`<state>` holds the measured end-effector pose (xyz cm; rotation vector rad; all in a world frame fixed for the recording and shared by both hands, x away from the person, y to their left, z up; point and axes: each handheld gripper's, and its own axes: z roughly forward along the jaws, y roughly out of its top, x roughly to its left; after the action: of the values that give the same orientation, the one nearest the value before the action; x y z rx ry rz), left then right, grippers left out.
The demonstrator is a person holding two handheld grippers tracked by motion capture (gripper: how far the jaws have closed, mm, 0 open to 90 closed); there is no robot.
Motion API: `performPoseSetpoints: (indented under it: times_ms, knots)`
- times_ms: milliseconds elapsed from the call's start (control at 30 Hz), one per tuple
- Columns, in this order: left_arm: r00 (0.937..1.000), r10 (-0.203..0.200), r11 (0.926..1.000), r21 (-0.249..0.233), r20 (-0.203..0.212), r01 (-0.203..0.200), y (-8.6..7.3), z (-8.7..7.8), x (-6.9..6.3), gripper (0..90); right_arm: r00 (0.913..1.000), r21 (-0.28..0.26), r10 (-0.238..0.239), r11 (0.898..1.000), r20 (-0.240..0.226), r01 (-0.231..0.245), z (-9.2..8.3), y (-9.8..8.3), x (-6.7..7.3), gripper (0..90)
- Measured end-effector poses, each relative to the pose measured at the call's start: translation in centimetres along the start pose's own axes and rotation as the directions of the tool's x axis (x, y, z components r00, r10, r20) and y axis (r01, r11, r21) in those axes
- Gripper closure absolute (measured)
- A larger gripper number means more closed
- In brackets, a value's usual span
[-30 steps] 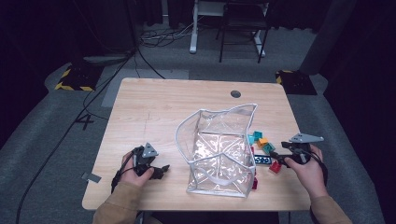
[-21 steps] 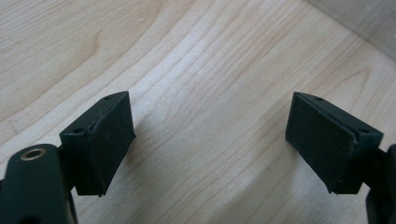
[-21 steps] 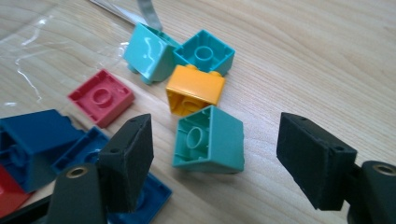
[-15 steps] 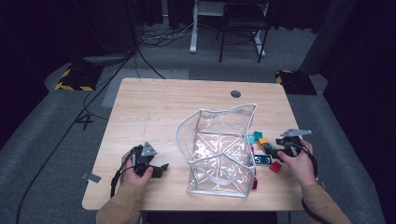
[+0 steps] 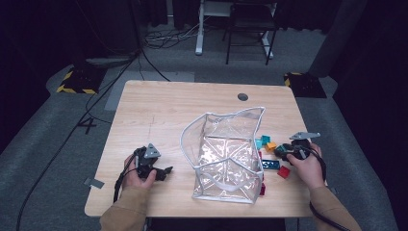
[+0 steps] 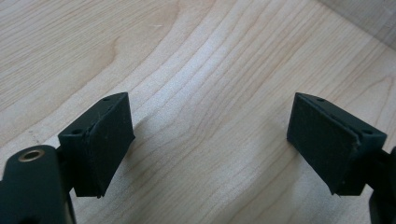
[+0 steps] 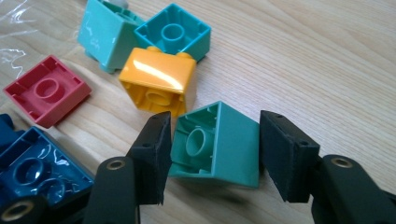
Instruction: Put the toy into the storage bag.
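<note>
From above, the table carries a clear bag standing open in the middle, with a scatter of bricks beside its right wall; the right gripper sits low among them and the left gripper rests well apart on bare wood, near the front edge. A dark blue brick by the bag bears pale marks that are too small to read, and I see no other label or brand anywhere. Along the left gripper's own view, its jaws stand wide apart over plain wood with nothing between them. Along the right gripper's view, the jaws have just been closing and now bracket a teal brick, which lies tipped on its side with its hollow underside facing the left pad; that pad looks to be touching or just short of it, while a thin gap remains at the right pad, so I judge the grip not yet made. To do this well, I would finish the squeeze squarely on the two flat faces, keep the pads clear of the yellow brick just behind, and lift straight up before carrying it over the bag's rim. The red brick and another teal brick lie clear of the jaws.
</note>
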<state>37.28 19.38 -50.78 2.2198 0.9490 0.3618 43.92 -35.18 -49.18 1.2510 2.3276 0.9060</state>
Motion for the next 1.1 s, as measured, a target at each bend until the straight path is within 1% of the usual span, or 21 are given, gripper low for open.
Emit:
performPoseSetpoints:
  times_ms: [167,267,300,433,500,533,600,667,700,733,767,800,867,900,933,1067,1100]
  knots:
    - [1.0000,0.003,1.0000,-0.002,0.000,-0.003,0.0,0.0,0.1,14.8,0.9998,-0.011,0.018,1.000,0.006,-0.018,-0.3,-0.4,-0.5,46.4]
    - [1.0000,0.005,1.0000,-0.004,0.004,-0.005,0.0,0.1,0.2,14.8,0.9998,-0.021,0.020,1.000,0.006,-0.020,-0.5,-0.4,-0.6,46.5]
    - [1.0000,0.006,1.0000,-0.004,0.006,-0.006,0.1,0.1,0.2,14.8,0.9997,-0.028,0.026,0.999,0.006,-0.025,-0.8,-0.4,-0.6,46.7]
    - [0.9999,0.010,0.9999,-0.005,0.010,-0.010,0.1,0.1,0.3,14.9,0.9999,-0.035,0.010,0.999,0.004,-0.010,-1.6,0.1,-0.5,46.9]
    - [0.9997,0.014,0.9999,0.001,0.020,-0.014,0.1,0.1,0.4,14.7,1.0000,-0.034,0.006,0.999,0.005,-0.006,-1.8,0.2,-0.4,47.0]
    - [0.9990,0.030,0.9995,0.004,0.032,-0.030,0.2,0.2,0.7,13.9,1.0000,-0.038,0.001,0.999,0.006,-0.001,-2.2,0.4,-0.4,47.1]
    - [0.9989,0.030,0.9995,0.005,0.036,-0.031,0.3,0.2,0.8,13.6,1.0000,-0.041,-0.002,0.999,0.006,0.003,-2.5,0.5,-0.3,47.1]
    - [0.9984,0.043,0.9991,0.005,0.038,-0.043,0.3,0.3,0.9,12.7,0.9999,-0.059,-0.012,0.998,0.004,0.012,-3.4,0.9,-0.1,47.1]
    - [0.9983,0.044,0.9990,0.006,0.038,-0.044,0.4,0.3,1.0,12.7,0.9999,-0.059,-0.012,0.998,0.004,0.012,-3.4,0.9,-0.1,47.1]
    - [0.9983,0.043,0.9991,0.006,0.040,-0.043,0.4,0.3,1.0,12.5,0.9998,-0.073,-0.019,0.997,0.001,0.019,-4.1,1.3,0.1,47.1]
    - [0.9983,0.043,0.9991,0.006,0.040,-0.043,0.4,0.3,1.0,12.5,0.9998,-0.073,-0.019,0.997,0.001,0.019,-4.1,1.3,0.1,47.1]
    - [0.9983,0.044,0.9990,0.006,0.039,-0.044,0.4,0.3,1.0,12.5,0.9996,-0.086,-0.027,0.996,0.000,0.027,-4.8,1.7,0.3,47.1]
    - [0.9982,0.044,0.9990,0.005,0.040,-0.044,0.4,0.3,1.0,12.5,0.9993,-0.097,-0.038,0.995,-0.002,0.038,-5.5,2.2,0.6,47.2]
    - [0.9983,0.044,0.9990,0.005,0.039,-0.044,0.4,0.3,1.0,12.5,0.9993,-0.097,-0.038,0.995,-0.002,0.038,-5.5,2.2,0.6,47.2]
    - [0.9983,0.044,0.9990,0.006,0.039,-0.044,0.4,0.3,1.0,12.5,0.9988,-0.106,-0.048,0.993,-0.007,0.047,-6.1,2.7,0.8,47.2]
    - [0.9984,0.043,0.9990,0.006,0.036,-0.043,0.4,0.3,0.9,12.5,0.9982,-0.121,-0.059,0.991,-0.014,0.057,-7.3,3.4,1.2,47.2]
    - [0.9985,0.042,0.9991,0.006,0.036,-0.043,0.4,0.3,0.9,12.5,0.9982,-0.121,-0.059,0.991,-0.014,0.057,-7.3,3.4,1.2,47.2]
